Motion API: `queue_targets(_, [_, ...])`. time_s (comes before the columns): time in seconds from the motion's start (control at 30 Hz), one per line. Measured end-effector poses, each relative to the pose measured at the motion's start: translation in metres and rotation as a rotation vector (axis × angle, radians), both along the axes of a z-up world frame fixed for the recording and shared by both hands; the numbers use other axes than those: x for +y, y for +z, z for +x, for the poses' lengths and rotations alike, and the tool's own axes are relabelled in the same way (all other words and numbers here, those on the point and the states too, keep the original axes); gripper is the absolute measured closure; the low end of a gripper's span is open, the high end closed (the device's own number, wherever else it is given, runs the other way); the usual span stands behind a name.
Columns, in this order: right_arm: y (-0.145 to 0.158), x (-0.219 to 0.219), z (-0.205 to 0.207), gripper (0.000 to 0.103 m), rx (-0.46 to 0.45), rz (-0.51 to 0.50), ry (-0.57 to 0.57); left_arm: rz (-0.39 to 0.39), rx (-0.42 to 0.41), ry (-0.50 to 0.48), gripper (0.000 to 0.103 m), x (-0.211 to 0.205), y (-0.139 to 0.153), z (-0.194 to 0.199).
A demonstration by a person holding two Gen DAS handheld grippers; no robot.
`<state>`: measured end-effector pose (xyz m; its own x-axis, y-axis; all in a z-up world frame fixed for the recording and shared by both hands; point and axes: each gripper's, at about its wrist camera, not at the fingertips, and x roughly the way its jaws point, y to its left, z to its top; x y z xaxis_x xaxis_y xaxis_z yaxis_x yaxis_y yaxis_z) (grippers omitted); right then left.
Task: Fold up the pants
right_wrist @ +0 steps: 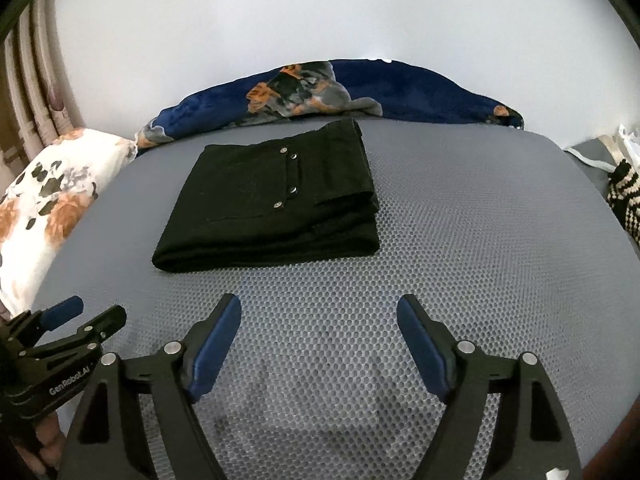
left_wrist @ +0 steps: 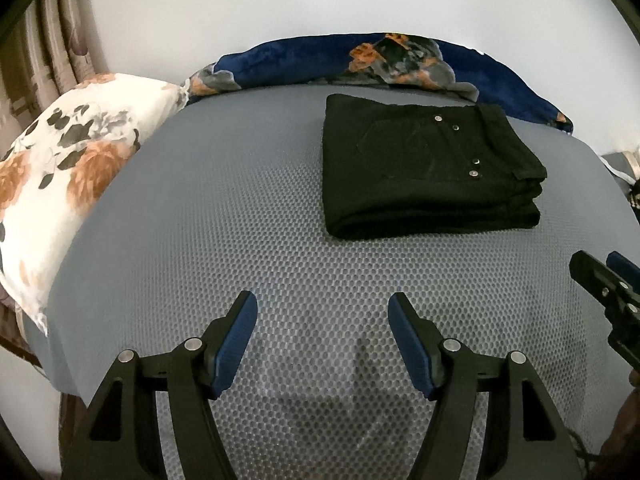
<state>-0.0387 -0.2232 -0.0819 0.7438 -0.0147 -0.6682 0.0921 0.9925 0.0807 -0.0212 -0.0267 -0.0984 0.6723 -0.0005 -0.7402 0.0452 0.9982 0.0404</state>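
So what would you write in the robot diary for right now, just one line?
pants: folded, flat on grey mat | left gripper: open, empty, off pants | right gripper: open, empty, off pants | task: looks done

Soft, even light — fisheye-bent edges, dark vignette corners.

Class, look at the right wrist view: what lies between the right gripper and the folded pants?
Nothing but bare grey mesh bed cover. The right wrist view shows that stretch empty between the open right gripper and the pants.
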Motion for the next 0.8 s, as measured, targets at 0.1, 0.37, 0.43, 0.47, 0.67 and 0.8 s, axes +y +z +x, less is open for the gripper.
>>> queue_targets(0.1, [-0.0009, 0.0003, 0.0, 0.025, 0.002, 0.003, 0.002, -0.005, 0.007, 0.003, 0.035, 0.0009, -0.0018, 0.0003])
queue_targets(0.37, [0.0025, 0.0068, -0.0014, 0.025, -0.008, -0.019, 0.017, -0.017, 0.015, -0.001, 0.035, 0.0001, -0.0045, 0.001])
queue_targets(0.43, [0.0024, 0.0074, -0.0017, 0.025, -0.006, -0.021, 0.017, -0.018, 0.016, 0.0, 0.035, 0.0004, -0.0049, 0.0013])
queue_targets(0.47, [0.0025, 0.0076, -0.0017, 0.025, -0.006, -0.019, 0.017, -0.018, 0.016, -0.001, 0.035, 0.0005, -0.0051, 0.0011])
queue_targets(0.67, [0.003, 0.0077, -0.0022, 0.025, 0.0, -0.023, 0.015, -0.02, 0.019, -0.004, 0.035, -0.0002, -0.0068, -0.0001])
queue_targets(0.8, [0.0035, 0.0091, -0.0019, 0.025, 0.004, -0.025, 0.016, -0.021, 0.019, -0.005, 0.035, -0.0004, -0.007, -0.0008])
